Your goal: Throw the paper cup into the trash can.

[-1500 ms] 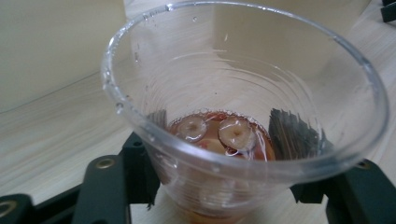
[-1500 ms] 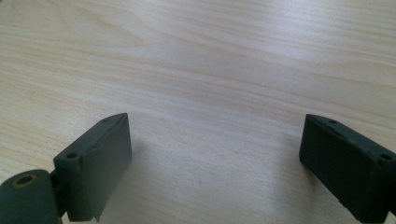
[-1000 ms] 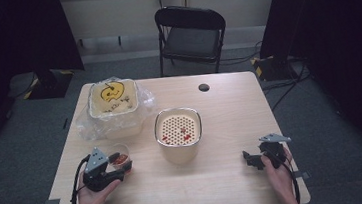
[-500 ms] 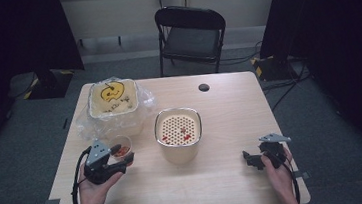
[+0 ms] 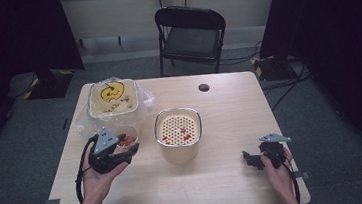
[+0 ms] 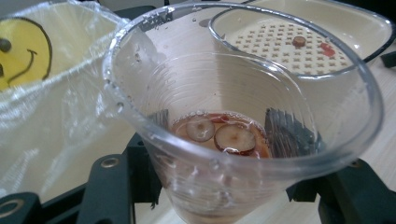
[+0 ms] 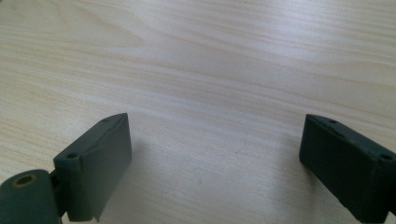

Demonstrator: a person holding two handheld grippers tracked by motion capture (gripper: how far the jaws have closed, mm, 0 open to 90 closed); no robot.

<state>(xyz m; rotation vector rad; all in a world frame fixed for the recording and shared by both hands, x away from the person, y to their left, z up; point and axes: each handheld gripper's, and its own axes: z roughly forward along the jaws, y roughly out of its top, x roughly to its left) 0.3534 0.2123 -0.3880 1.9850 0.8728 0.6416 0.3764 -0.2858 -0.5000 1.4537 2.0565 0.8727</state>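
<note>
My left gripper [image 5: 127, 151] is shut on a clear plastic cup [image 5: 128, 138], just left of the cream bowl [image 5: 180, 150]. The cup [image 6: 243, 140] holds a little reddish liquid with a few round fruit slices [image 6: 235, 138]. Through its wall I see the ridged pads [image 6: 286, 127] of the left gripper [image 6: 224, 128] pressing on both sides. The bowl carries a perforated strainer insert [image 6: 285, 42] with a few red bits on it. My right gripper [image 5: 253, 161] rests open on the table at the front right. Bare wood lies between the wide jaws of the right gripper [image 7: 215, 158].
A container with a yellow smiley face [image 5: 112, 97], under loose plastic wrap [image 6: 51, 121], stands at the back left, close behind the cup. A small black round spot [image 5: 203, 87] marks the table's [image 5: 230, 112] far side. A black folding chair [image 5: 190, 33] stands beyond the table.
My left gripper has risen with the cup and moved away from the person, toward the wrapped container and the bowl. The right gripper has stayed where it was.
</note>
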